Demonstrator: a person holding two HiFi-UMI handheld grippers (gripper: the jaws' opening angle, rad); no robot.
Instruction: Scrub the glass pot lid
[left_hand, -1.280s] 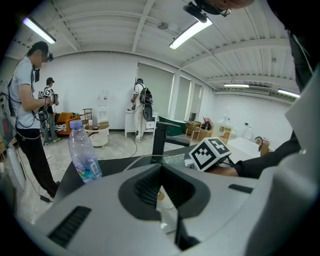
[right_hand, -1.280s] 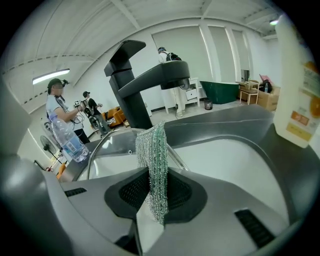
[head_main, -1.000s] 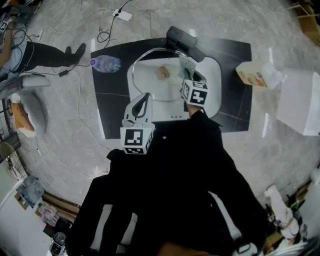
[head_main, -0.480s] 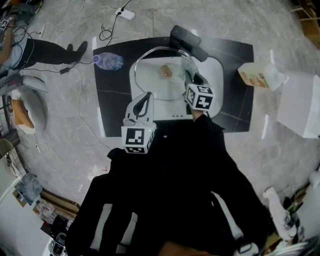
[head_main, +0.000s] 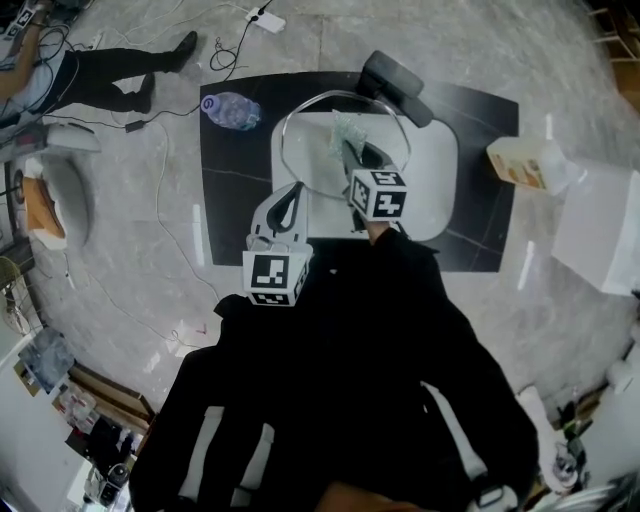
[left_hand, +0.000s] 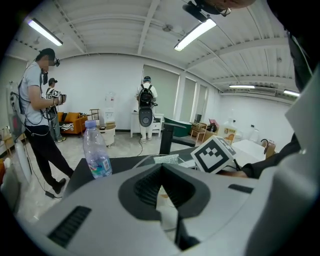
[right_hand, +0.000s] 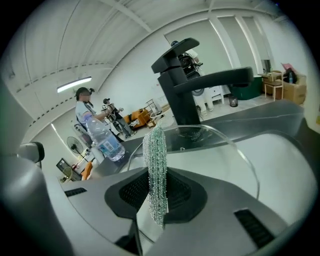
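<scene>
The glass pot lid (head_main: 300, 110) with a metal rim lies in the white sink (head_main: 437, 170). My left gripper (head_main: 292, 195) is at the lid's near-left edge, jaws closed on the rim; in the left gripper view (left_hand: 162, 185) they meet with only a sliver between. Over the middle of the lid, my right gripper (head_main: 352, 152) is shut on a silvery-green mesh scrubber (head_main: 343, 128). In the right gripper view the scrubber (right_hand: 156, 165) stands up between the jaws (right_hand: 157, 192), with the clear lid (right_hand: 225, 150) just beyond. The lid's knob is hidden.
A black faucet (head_main: 395, 75) rises behind the sink, which sits in a black countertop (head_main: 230, 190). A water bottle (head_main: 232, 108) lies at the counter's far left. A carton (head_main: 520, 163) and a white box (head_main: 600, 225) are to the right. A person (head_main: 100, 65) stands at far left.
My right gripper has carried the scrubber left, from the lid's right part to over its middle, covering the tan knob. The left gripper has kept its place at the rim.
</scene>
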